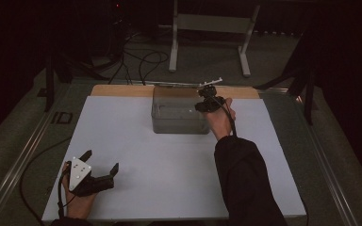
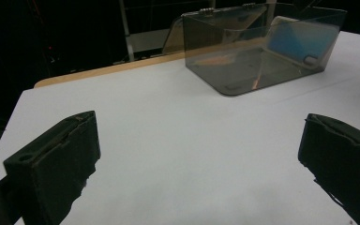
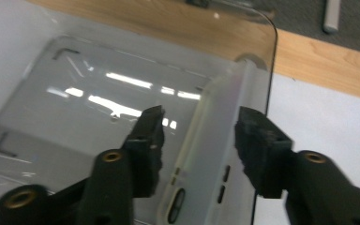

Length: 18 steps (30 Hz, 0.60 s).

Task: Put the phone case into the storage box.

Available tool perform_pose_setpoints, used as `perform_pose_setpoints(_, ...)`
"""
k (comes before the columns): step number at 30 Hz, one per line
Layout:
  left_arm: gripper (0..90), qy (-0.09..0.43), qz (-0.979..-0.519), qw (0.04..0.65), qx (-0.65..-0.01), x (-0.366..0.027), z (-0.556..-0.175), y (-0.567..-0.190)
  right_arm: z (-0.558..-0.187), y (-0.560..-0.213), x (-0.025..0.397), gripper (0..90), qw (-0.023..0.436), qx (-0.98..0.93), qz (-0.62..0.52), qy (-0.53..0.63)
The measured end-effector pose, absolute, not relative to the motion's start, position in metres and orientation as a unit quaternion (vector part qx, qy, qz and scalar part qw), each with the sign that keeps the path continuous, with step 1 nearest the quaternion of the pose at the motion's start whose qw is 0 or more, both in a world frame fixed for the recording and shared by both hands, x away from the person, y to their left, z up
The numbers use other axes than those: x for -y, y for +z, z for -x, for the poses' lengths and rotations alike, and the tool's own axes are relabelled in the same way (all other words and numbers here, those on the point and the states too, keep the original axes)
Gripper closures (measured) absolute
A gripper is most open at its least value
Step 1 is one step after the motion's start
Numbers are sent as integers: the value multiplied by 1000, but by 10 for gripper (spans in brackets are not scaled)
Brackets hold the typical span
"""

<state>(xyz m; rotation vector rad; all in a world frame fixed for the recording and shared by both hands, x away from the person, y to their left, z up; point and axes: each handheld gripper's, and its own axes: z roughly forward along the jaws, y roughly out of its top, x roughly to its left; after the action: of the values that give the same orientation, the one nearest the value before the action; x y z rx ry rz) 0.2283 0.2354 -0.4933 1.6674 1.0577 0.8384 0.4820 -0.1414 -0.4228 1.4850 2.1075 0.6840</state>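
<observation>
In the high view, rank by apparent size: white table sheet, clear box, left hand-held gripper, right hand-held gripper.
1. White table sheet, by far the largest.
2. Clear box.
3. Left hand-held gripper.
4. Right hand-held gripper, which looks smallest, though it sits farther from the camera, so the last two ranks are unsure.

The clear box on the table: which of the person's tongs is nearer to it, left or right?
Right. The right tongs hang over the clear box's right end, jaws straddling its wall. The left tongs sit open at the table's near left, well apart.
</observation>
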Motion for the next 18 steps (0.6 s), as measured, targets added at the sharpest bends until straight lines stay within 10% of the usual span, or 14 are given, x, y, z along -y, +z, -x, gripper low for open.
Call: perform_pose_setpoints(18,3,342,-683,477,-435,-236,-229,-494,-461,-415,141,118,248,-767,-504,312)
